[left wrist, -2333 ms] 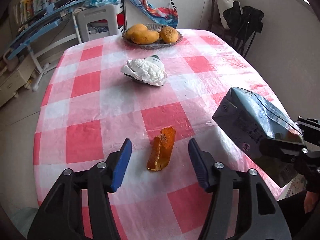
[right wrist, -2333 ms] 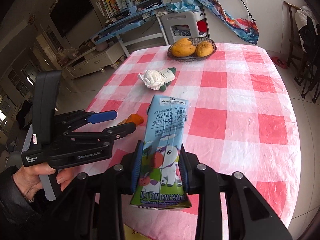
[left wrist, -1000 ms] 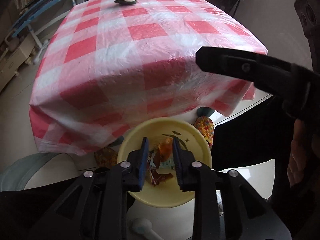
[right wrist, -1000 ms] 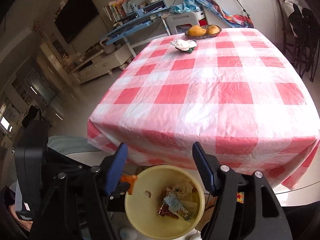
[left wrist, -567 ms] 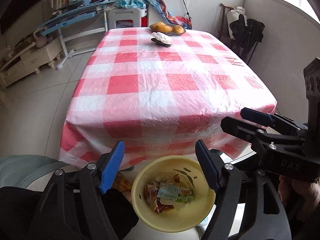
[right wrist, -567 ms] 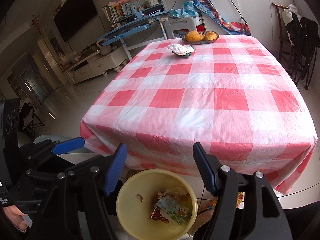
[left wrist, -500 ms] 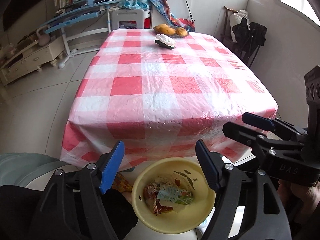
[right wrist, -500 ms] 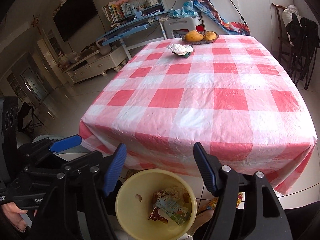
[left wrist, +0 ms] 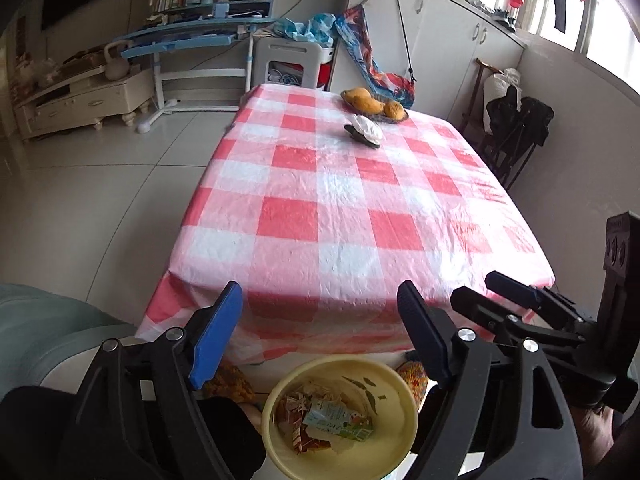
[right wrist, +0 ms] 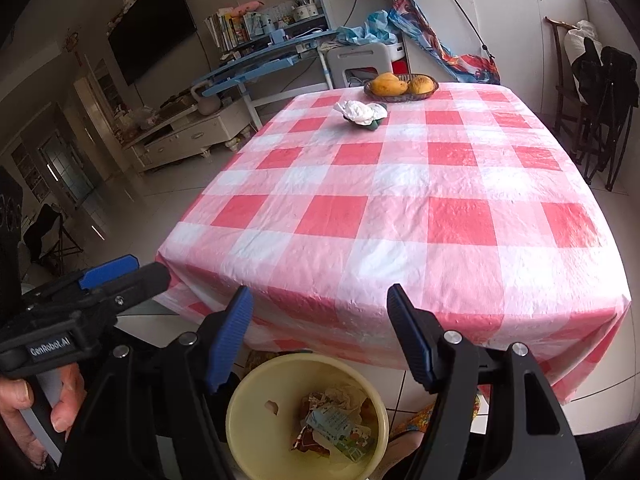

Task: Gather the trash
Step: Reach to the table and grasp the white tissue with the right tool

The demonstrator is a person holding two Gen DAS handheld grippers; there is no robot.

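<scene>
Dropped orange peel now lies among wrappers in yellow bin (left wrist: 408,432).

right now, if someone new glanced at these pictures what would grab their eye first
The red and white checked tablecloth fills most of both views, nearly bare except a crumpled white wad and a fruit basket at its far end. Below the near edge, a yellow bin holds a milk carton and wrappers.

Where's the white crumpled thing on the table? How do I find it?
Look at the table with the red-and-white checked cloth and go to its far end, where a basket of yellow fruit sits. Just in front of the basket lies the crumpled white wad: the only white, wrinkly thing there.
</scene>
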